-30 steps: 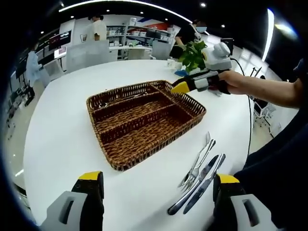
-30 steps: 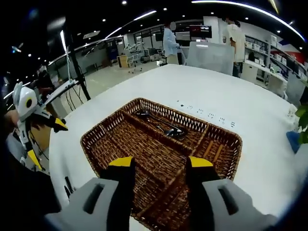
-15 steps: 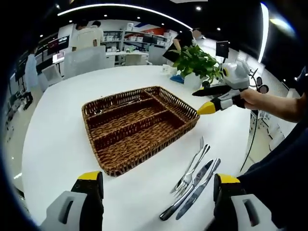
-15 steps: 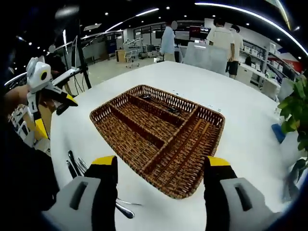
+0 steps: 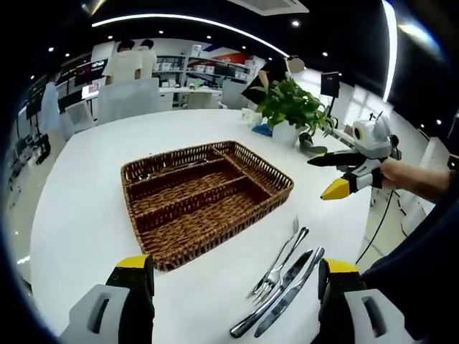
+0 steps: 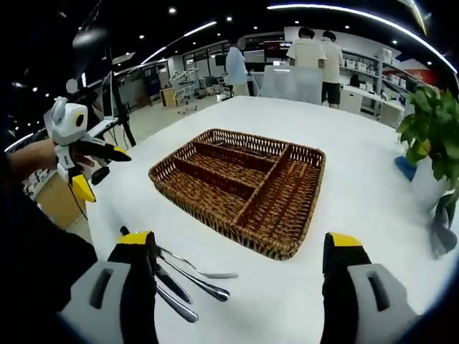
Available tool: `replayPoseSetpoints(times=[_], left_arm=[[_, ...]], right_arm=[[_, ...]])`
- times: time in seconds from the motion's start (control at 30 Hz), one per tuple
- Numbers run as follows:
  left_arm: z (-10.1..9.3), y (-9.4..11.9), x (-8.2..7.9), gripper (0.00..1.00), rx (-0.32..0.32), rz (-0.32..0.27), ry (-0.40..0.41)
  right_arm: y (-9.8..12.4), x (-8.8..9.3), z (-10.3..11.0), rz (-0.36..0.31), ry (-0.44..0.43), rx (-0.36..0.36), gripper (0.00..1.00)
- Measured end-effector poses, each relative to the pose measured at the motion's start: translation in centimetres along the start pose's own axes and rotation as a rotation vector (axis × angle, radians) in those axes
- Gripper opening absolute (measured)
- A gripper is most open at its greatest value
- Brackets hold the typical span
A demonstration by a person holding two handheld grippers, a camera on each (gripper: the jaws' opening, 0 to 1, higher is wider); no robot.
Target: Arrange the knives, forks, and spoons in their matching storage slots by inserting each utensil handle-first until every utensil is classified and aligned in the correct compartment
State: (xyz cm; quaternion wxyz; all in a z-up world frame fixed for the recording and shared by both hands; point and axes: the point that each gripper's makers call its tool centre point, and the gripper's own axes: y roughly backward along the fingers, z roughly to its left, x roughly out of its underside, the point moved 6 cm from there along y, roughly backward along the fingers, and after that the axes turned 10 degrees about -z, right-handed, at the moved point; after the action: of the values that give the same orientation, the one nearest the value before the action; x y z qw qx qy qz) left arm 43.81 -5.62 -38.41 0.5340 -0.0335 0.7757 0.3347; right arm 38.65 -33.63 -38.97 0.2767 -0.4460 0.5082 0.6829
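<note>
Early going: the wicker basket (image 5: 204, 197) sits mid-desk (image 5: 79, 208) with what looks like cutlery in only its far slot, while forks (image 5: 276, 261) and knives (image 5: 283, 294) wait loose just beside its near edge. The left gripper (image 5: 233, 304) hovers wide open and empty, the loose cutlery between its fingers (image 5: 133, 287) in view, untouched. The right gripper (image 6: 240, 287) is equally wide and empty, the pile (image 6: 190, 279) near its left finger.

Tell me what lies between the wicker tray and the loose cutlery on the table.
Bare white table. In the left gripper view, nothing sits between the wicker tray and the cutlery; the right gripper view shows the same gap.
</note>
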Motion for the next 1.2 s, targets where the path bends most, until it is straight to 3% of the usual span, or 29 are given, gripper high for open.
replayPoseSetpoints(times=[0.33, 0.87, 1.2], left_arm=[[-0.5, 0.2, -0.2, 1.00, 0.013, -0.026, -0.035], [-0.8, 0.1, 0.6, 1.00, 0.051, 0.003, -0.054], [-1.1, 0.1, 1.7, 1.00, 0.075, 0.023, -0.083]], right_arm=[[1.2, 0.9, 0.5, 0.010, -0.005, 0.027, 0.99], [2.7, 1.1, 0.3, 0.023, 0.022, 0.054, 0.99], [2.8, 2.1, 1.2, 0.057, 0.040, 0.024, 0.95]])
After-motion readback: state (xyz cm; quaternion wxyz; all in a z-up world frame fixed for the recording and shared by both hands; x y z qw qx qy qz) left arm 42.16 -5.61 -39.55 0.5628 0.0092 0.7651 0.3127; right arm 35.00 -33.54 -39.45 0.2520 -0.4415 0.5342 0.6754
